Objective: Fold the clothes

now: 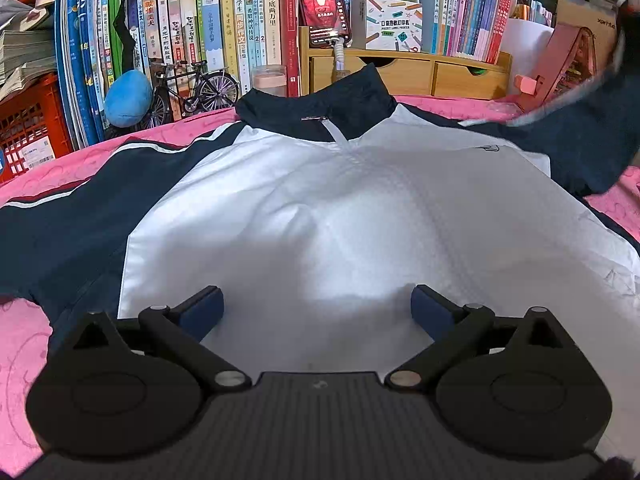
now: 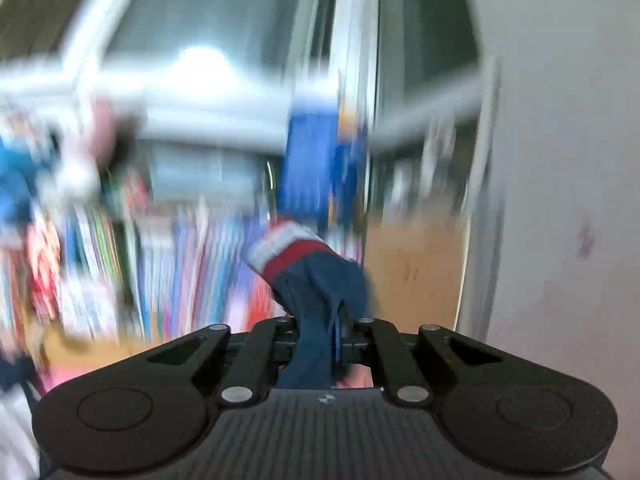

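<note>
A white-fronted, navy-sleeved zip-up jacket point(image 1: 320, 208) lies face up and spread out on a pink patterned bed cover point(image 1: 24, 352), its dark collar point(image 1: 316, 108) pointing toward a packed row of books point(image 1: 224, 32). One navy sleeve with red and white stripes point(image 1: 80, 200) lies flat at the left of the left wrist view; the other sleeve point(image 1: 576, 140) is lifted off the cover at the right, blurred. The left hand-held gripper point(image 1: 318, 312) hovers over the white front panel with its blue-padded fingers point(image 1: 202, 310) spread wide, nothing between them. The right hand-held gripper point(image 2: 320, 340) is clamped on the navy sleeve end point(image 2: 320, 280), whose red-and-white cuff sticks up beyond the fingers. Behind the jacket stand a blue plush ball point(image 1: 128, 98), a black model bicycle point(image 1: 192, 92) and a wooden drawer organiser point(image 1: 404, 70).
</note>
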### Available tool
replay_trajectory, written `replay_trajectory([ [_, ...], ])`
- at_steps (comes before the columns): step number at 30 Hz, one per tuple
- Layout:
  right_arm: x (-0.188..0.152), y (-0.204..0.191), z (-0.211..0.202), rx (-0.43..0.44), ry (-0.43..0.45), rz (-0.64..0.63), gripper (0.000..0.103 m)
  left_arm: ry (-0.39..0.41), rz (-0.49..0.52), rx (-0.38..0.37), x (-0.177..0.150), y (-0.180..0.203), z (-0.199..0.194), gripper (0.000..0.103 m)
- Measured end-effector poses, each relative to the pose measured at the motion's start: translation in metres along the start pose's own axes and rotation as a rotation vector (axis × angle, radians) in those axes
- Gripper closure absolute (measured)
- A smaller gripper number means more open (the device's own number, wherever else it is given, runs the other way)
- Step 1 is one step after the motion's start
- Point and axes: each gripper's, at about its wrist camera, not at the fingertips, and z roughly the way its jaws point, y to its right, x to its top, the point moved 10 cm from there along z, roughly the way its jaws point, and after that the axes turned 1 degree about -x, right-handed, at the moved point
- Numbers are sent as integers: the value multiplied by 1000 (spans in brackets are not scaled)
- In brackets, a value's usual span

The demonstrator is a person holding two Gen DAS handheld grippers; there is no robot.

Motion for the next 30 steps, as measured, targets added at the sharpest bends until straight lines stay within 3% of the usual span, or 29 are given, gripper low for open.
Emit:
replay_trajectory([
  [1,-1,14,-2,-8,-5,21,81,0,0,0,0,0,0,1],
  [3,-25,51,8,-81,-109,82,45,1,0,0,0,0,0,1],
  [4,-48,71,19,-154,-208,114,22,1,0,1,0,0,0,1],
  [6,-108,105,33,-270,-477,168,23,1,0,1,0,0,0,1],
  [8,-150,120,29,-342,-672,183,23,1,0,2,0,0,0,1],
  [10,-170,119,18,-362,-723,144,20,1,0,2,-1,0,0,1],
  [11,-171,115,12,-378,-716,118,12,1,-1,3,-1,0,0,1],
  [13,-167,102,0,-409,-694,85,6,1,-1,4,-1,0,0,1],
  [15,-152,68,-6,-292,-660,107,7,1,-2,5,-1,0,0,1],
  [17,-139,27,-13,-154,-633,130,21,1,-3,7,0,0,0,1],
  [18,-137,-9,-14,-23,-647,147,26,1,-4,7,0,0,0,1],
  [20,-140,-86,-20,243,-710,184,44,1,-4,8,0,0,0,1],
  [21,-144,-121,-23,348,-752,209,47,1,-4,9,0,0,0,0],
  [24,-160,-227,-22,594,-876,251,62,2,-4,11,0,0,-1,0],
  [30,-174,-351,10,615,-832,-78,67,4,-6,13,-1,1,-1,0],
])
